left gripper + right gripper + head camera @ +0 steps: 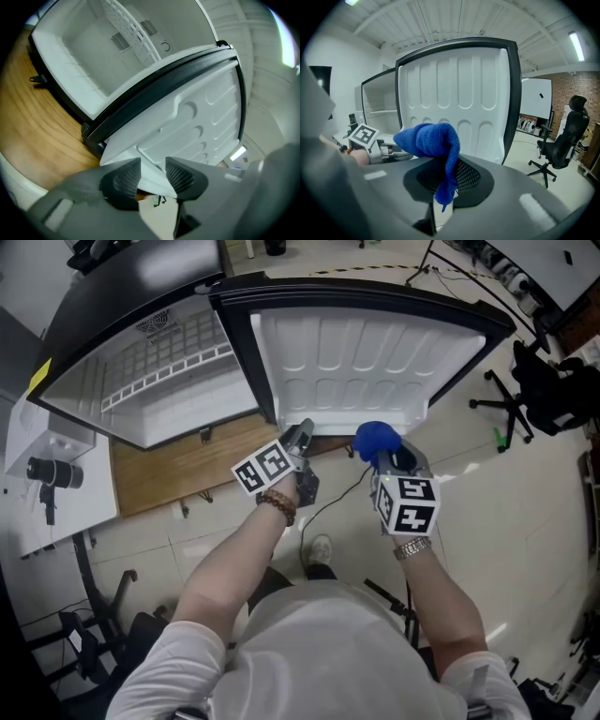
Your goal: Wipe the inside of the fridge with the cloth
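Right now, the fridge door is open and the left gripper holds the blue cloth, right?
No. The fridge door is open, but the right gripper holds the blue cloth, not the left gripper. The right gripper view shows it pinched in the jaws.

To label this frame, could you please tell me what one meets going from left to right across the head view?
Black camera → open fridge compartment → left gripper → blue cloth → black office chair.

Bright even light, ceiling tubes [576,46] glowing (mild glare), dark fisheye corners, close foreground blurred
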Demonstrator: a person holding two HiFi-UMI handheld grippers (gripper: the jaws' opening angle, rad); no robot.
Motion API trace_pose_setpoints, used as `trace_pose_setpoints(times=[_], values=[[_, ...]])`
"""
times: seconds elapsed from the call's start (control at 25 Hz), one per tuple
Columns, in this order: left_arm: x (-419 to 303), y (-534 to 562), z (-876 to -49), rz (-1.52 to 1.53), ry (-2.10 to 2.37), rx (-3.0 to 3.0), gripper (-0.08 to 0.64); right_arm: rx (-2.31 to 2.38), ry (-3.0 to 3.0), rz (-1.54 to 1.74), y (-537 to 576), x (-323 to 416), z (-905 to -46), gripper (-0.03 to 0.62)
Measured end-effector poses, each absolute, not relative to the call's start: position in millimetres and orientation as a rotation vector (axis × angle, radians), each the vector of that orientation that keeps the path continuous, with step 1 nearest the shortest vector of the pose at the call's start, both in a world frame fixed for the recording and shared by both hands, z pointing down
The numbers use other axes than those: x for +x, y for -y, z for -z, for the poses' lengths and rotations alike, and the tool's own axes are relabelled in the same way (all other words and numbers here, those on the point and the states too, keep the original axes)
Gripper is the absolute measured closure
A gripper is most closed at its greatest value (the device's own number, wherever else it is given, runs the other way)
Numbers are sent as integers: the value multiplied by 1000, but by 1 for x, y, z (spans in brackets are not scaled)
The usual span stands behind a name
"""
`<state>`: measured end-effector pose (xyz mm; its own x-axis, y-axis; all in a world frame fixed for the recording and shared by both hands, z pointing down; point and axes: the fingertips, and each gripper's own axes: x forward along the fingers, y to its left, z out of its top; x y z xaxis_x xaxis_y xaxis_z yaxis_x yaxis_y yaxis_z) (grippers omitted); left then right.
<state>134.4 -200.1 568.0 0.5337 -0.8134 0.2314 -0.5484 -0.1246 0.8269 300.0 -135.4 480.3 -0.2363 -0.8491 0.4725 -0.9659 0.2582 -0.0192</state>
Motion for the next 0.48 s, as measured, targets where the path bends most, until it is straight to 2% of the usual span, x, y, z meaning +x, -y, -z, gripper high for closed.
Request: trace_pose_setpoints(times=[0.2, 0.48], values=[[126, 202, -570, 418, 1131, 1766, 399, 1594, 2238, -415, 141, 272, -474, 554], [118, 190, -576, 403, 1121, 1775, 399, 1457, 2388, -384, 171, 197, -456, 554]])
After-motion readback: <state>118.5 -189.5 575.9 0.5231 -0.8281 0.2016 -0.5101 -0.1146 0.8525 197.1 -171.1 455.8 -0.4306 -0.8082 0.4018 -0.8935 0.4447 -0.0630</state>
